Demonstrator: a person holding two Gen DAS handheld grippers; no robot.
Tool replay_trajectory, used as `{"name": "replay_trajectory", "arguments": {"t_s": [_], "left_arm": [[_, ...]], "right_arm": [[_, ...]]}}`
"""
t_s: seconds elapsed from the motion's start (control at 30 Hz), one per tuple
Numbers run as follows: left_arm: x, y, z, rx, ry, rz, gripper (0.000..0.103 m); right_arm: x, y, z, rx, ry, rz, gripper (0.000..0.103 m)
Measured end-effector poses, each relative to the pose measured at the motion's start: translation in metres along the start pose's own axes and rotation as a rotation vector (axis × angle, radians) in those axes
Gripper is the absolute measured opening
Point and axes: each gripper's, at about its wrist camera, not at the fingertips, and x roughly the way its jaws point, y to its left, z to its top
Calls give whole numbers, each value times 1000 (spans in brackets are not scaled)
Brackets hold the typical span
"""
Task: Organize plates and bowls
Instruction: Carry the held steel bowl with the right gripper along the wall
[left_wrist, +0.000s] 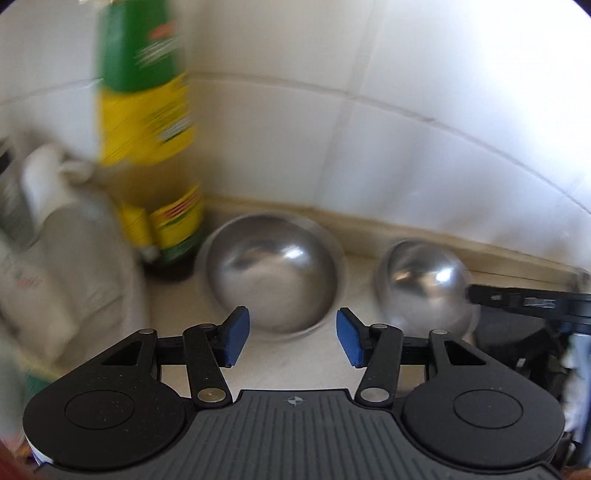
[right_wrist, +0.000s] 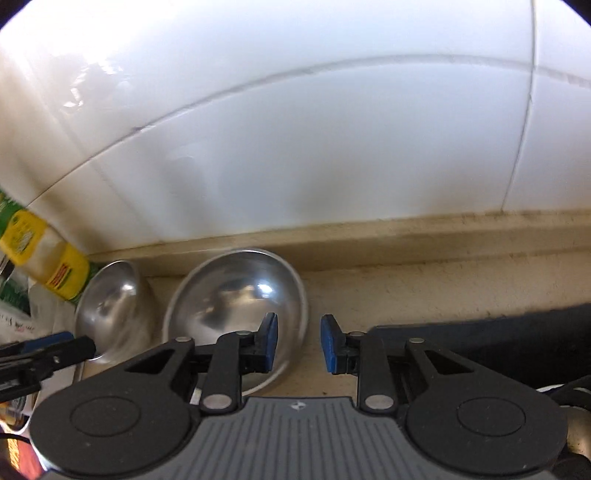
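The white tiled wall (left_wrist: 406, 110) fills each frame's top. On the table (right_wrist: 424, 284) below, two steel bowls sit side by side, mouths up – the left bowl (left_wrist: 271, 273) mid-frame, the right bowl (right_wrist: 236, 314) likewise. Both the left hand-held gripper (left_wrist: 293, 338) and right hand-held gripper (right_wrist: 298, 345) stand open – empty.

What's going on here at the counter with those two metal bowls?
A person holds a two-finger gripper in each hand over a kitchen counter. Two steel bowls sit by the tiled wall: the first bowl next to a green and yellow bottle, the second bowl to its right. The left gripper faces the first bowl, the right gripper the second. Both have jaws apart and hold nothing; neither bowl is gripped.
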Motion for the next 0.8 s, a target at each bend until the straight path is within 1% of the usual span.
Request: {"name": "replay_trajectory", "arguments": {"t_s": [0.07,0.1,0.2,0.27,0.33,0.43,0.53,0.6,0.67,0.8], "left_arm": [[8,-17,11,42,0,-31,62],[14,-27,15,72,8,-32,62],[41,-51,22,139,40,-10,62],[58,-60,23,154,77,-8,63],[69,-66,22,173,89,-3,63],[77,-71,22,190,103,-25,62],[85,-77,21,217,123,-41,58],[89,-78,23,224,136,-52,51],[90,-80,25,237,147,-77,49],[82,-79,28,272,121,-39,51]], "right_arm": [[6,-5,0,11,16,5,27],[8,-7,0,19,21,14,27],[14,-14,-2,61,46,80,27],[17,-14,-3,64,49,83,27],[20,-13,-3,50,47,76,27],[29,-13,-3,51,53,75,27],[32,-14,-5,51,62,92,27],[32,-14,-7,47,65,103,25],[33,-16,-8,55,60,108,24],[33,-19,-11,65,53,118,23]]}}
